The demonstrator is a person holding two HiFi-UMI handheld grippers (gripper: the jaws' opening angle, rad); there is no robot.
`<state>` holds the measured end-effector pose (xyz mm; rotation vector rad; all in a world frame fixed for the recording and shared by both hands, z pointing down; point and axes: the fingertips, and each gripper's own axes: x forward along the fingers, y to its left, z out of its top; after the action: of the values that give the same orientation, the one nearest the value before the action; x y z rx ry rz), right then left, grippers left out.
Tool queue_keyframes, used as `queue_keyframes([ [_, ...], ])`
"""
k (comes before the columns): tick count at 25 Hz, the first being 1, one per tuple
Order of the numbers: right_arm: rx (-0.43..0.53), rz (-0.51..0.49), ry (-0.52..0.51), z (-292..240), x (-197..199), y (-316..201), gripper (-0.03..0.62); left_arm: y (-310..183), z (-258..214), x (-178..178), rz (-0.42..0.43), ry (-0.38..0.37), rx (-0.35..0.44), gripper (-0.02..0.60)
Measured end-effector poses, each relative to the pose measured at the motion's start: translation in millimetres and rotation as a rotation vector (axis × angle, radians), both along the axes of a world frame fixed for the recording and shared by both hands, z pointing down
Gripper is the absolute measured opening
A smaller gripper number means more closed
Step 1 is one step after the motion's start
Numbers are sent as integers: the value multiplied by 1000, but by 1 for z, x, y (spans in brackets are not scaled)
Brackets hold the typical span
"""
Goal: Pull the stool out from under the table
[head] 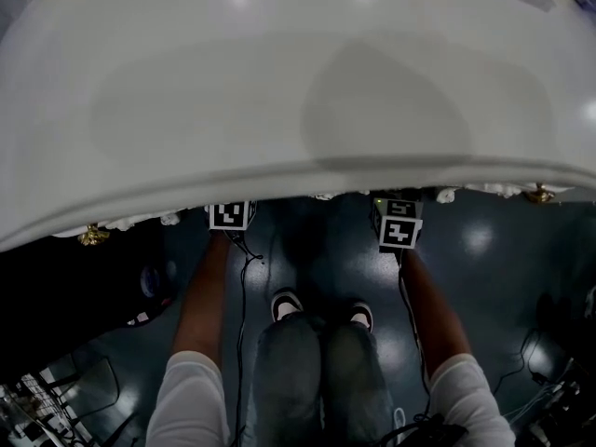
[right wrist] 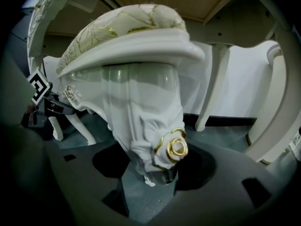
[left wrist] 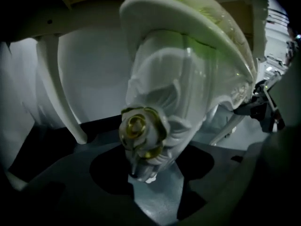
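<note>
White stool leg [left wrist: 162,93] with gold rose [left wrist: 138,127] between parted left tongs [left wrist: 155,189].

In the head view both bare forearms reach toward 12 o'clock. The left forearm [head: 207,291] runs up from a white sleeve [head: 191,399] at 7 o'clock, the right forearm [head: 430,301] from 5 o'clock. The left marker cube [head: 230,215] sits at 9 o'clock of centre, the right marker cube [head: 400,223] at 3 o'clock. The left gripper [left wrist: 153,194] has its jaws wide apart, clamping nothing. The right gripper [right wrist: 148,197] is spread equally wide. The person's bent knees [head: 321,371] are at 6 o'clock.
</note>
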<state>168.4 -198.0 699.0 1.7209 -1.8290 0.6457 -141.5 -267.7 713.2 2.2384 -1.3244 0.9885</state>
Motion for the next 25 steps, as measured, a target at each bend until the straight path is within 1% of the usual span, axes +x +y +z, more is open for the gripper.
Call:
queue_keyframes([
  [2, 14, 2, 0, -3, -1, -2, 270, -8, -8, -5, -34, -15, 48, 273],
  [4, 17, 3, -5, -2, 0, -2, 270, -9, -12, -5, -38, -29, 67, 245],
  [6, 8, 3, -14, 0, -1, 0, 270, -3, -8, -2, -13, -48, 42, 232],
  [8, 3, -11, -8, -2, -3, -2, 269, 1, -7, -4, -6, -69, 21, 232],
  [11, -13, -42, -2, -8, -6, -1, 268, 12, -6, -3, -12, -62, 0, 232],
  [14, -36, -66, -26, -6, -10, 7, 268, 28, 0, -6, -28, -53, -2, 232],
  [18, -71, -95, 10, -2, -7, 17, 269, 41, -7, -7, -47, -46, 5, 232],
  [20, -70, -105, 4, -5, -11, 20, 269, 47, -9, -4, -48, -22, 3, 232],
  [23, -60, -108, 4, -6, -11, 23, 268, 55, -8, -10, -64, -48, -6, 232],
  [25, -61, -112, -4, -5, -12, 25, 268, 58, -9, -9, -71, -38, -8, 232],
])
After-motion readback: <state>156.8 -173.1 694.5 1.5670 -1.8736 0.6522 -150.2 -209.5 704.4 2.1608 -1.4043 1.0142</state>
